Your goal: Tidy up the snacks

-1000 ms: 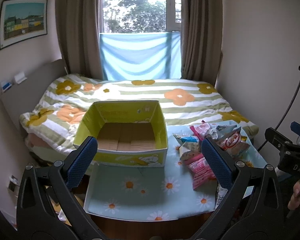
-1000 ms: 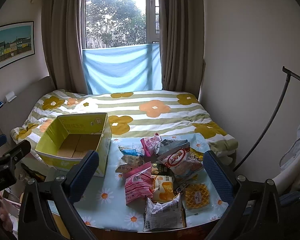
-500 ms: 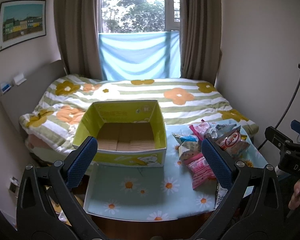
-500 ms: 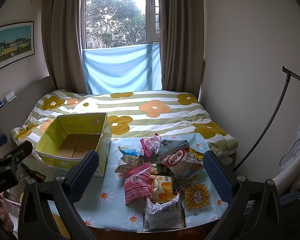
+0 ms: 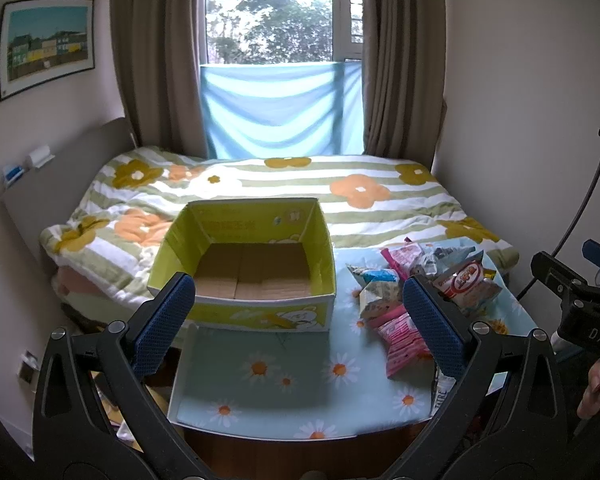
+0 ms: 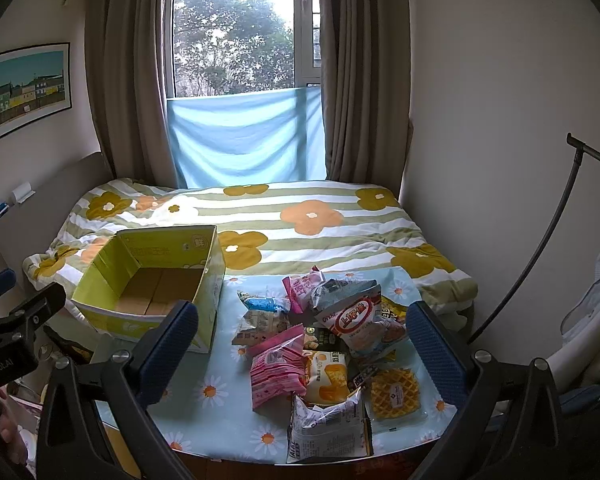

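Observation:
An empty yellow-green cardboard box (image 5: pixel 244 268) (image 6: pixel 148 280) stands on the left part of a small table with a daisy-print cloth (image 5: pixel 276 376) (image 6: pixel 220 396). A heap of snack packets (image 6: pixel 320 340) (image 5: pixel 416 288) lies to its right, among them a pink packet (image 6: pixel 278 368), a red-and-white chip bag (image 6: pixel 360 320), a waffle (image 6: pixel 396 394) and a grey packet (image 6: pixel 328 428) at the front edge. My left gripper (image 5: pixel 298 312) hangs open above the table's front, facing the box. My right gripper (image 6: pixel 302 340) hangs open above the snack heap. Neither holds anything.
A bed with a striped flower quilt (image 6: pixel 300 224) lies right behind the table. Curtains and a window (image 6: pixel 236 40) with a blue cloth are at the back. A wall stands close on the right, with a black curved stand (image 6: pixel 540 240). A hand (image 5: pixel 590 392) holds the other gripper.
The left wrist view has shifted slightly, so the box sits a little more to the centre. Both grippers stay open and the snacks have not moved.

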`<state>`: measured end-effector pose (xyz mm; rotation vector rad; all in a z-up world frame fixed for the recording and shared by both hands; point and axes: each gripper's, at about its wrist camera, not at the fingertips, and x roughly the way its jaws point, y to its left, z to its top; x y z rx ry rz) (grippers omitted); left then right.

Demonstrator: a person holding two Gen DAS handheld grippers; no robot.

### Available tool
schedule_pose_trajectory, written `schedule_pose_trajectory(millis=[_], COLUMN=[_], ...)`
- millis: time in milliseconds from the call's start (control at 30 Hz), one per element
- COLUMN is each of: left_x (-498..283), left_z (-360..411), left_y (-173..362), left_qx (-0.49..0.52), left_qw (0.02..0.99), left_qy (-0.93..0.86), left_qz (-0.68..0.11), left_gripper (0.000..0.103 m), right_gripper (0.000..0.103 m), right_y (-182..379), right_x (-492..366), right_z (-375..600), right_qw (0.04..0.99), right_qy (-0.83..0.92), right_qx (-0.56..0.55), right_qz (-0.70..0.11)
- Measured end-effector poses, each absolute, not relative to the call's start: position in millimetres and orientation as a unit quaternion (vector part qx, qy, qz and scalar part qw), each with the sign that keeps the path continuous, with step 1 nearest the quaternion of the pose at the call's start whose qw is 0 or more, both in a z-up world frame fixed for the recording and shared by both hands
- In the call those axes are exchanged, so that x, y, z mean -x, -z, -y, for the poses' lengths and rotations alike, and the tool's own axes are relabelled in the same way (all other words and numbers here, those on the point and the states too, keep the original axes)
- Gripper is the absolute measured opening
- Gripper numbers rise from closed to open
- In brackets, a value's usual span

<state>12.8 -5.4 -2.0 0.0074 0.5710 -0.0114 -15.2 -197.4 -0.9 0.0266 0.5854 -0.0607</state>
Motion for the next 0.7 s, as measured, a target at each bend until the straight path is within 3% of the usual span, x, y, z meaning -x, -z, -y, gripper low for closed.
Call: schedule_pose_trajectory(millis=[367, 700], left_x=[-13, -49], left_z=[3, 20], left_y=[3, 32], left_qx=[-0.002, 0.007], left_qw=[0.958, 0.929], left_qy=[0.007, 0.076], left_qz=[-0.285, -0.363], left_gripper=[0.103, 0.103], right_gripper=[0.103, 0.103], right_y=[0, 19], right_x=[14, 5], right_z=[198, 225], right_qw=[0.957, 0.943], right_qy=[0.032, 0.066], right_qx=[-0.018, -0.048], right_qz=[-0.289, -0.321])
